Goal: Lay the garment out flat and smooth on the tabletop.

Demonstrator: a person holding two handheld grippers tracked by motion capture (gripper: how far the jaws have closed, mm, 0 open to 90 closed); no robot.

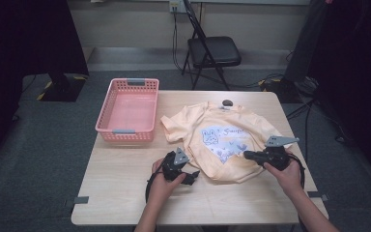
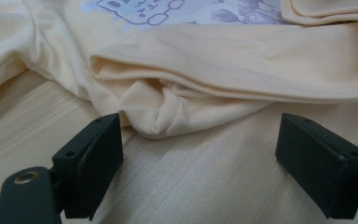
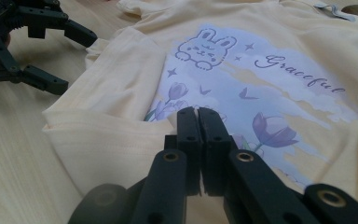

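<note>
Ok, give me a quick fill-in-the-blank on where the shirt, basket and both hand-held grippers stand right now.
1. The left hand-held gripper has its jaws ____, facing the folded hem of the yellow T-shirt.
2. The right hand-held gripper has its jaws ____.
3. The pink basket sits to the ____ of the shirt in the high view.
4. The animal printed on the shirt is a ____.

Missing words: open; shut; left; rabbit

A pink basket (image 1: 128, 110) on the table (image 1: 125, 193); a folding chair (image 1: 211, 50) behind.

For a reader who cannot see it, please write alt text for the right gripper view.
The right tongs, jaws shut together, lie over a pale yellow T-shirt with a bunny print and the word "Graceful". It lies on a wooden table. At upper left, the left tongs stand open by the shirt's edge.
</note>
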